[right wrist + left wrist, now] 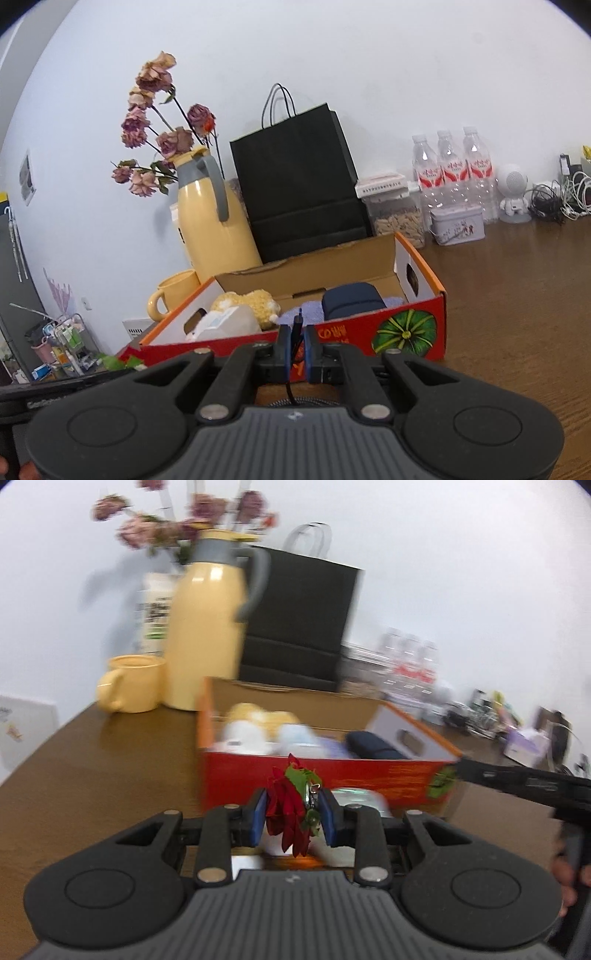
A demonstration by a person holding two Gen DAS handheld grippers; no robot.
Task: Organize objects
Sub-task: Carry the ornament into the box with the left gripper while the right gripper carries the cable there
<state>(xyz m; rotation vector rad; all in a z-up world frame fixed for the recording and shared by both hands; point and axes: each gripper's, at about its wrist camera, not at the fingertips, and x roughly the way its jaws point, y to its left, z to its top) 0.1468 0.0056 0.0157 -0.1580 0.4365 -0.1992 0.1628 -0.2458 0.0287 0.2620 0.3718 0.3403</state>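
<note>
A red and orange cardboard box (332,775) (351,332) stands open on the brown table. It holds a yellow plush (247,301), a whitish bottle (225,323) and a dark blue case (351,302). My left gripper (291,812) is shut on a red chili ornament with green leaves (288,808), held just in front of the box's near wall. My right gripper (297,350) is shut on a thin black cable (296,325), also in front of the box. The other gripper's body shows at the right edge of the left wrist view (524,782).
Behind the box stand a yellow thermos jug (214,221) with dried roses (159,125), a yellow mug (173,295) and a black paper bag (299,184). Right of them are water bottles (450,166), a tin (458,223), a food container (395,210) and tangled cables (554,199).
</note>
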